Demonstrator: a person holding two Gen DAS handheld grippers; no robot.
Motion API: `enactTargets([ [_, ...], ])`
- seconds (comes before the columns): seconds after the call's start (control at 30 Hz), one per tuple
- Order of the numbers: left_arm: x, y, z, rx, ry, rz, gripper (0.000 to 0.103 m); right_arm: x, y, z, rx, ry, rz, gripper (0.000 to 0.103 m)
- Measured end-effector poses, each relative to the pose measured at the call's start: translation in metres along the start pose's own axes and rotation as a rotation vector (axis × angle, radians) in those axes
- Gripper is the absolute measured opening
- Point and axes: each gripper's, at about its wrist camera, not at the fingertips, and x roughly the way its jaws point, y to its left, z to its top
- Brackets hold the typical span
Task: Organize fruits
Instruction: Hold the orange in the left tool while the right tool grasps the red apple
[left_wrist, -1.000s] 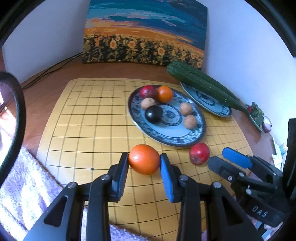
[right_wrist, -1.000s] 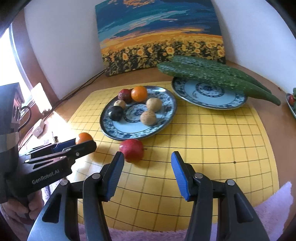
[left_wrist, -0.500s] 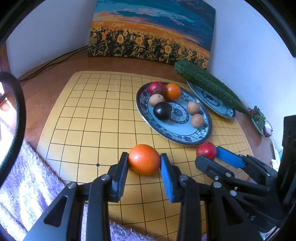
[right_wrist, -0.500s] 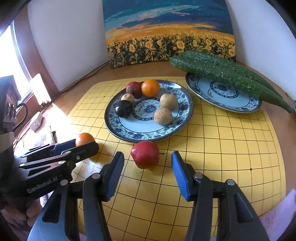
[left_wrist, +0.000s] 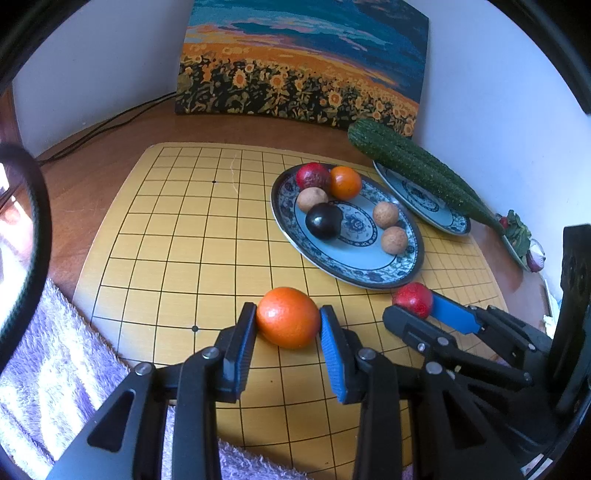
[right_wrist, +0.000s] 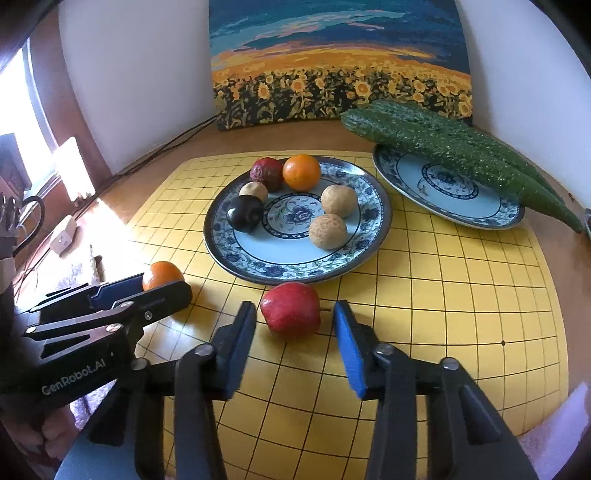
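Risk near fruit plate (right_wrist: 369, 243): right gripper (right_wrist: 295, 334) closing, pads not yet touching red apple (right_wrist: 290, 309), could squirt it away; left gripper (left_wrist: 288, 326) clamped on orange (left_wrist: 288, 317).

The yellow grid board (left_wrist: 177, 236) lay bare on its left half. On its right half, the fruit plate (right_wrist: 365, 240) blocked the way ahead, with the 2nd plate (right_wrist: 458, 218) and its cucumbers (right_wrist: 443, 144) just beyond.
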Motion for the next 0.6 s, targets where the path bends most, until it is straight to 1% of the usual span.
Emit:
enactTargets([
  [0.1, 0.000, 0.001, 0.000, 0.001, -0.002, 0.001, 0.036, 0.000, -0.001, 0.000, 0.001, 0.000, 0.005, 0.038],
  [0.33, 0.000, -0.001, 0.000, 0.006, 0.005, -0.003, 0.035, -0.001, -0.006, 0.001, 0.036, -0.005, 0.041, 0.037],
  [0.53, -0.011, -0.006, 0.002, 0.022, -0.020, 0.000, 0.035, -0.009, -0.009, -0.003, 0.041, -0.023, 0.052, 0.037],
  [0.6, -0.015, -0.008, 0.003, 0.024, -0.026, -0.009, 0.035, -0.012, -0.011, -0.004, 0.050, -0.025, 0.064, 0.037],
])
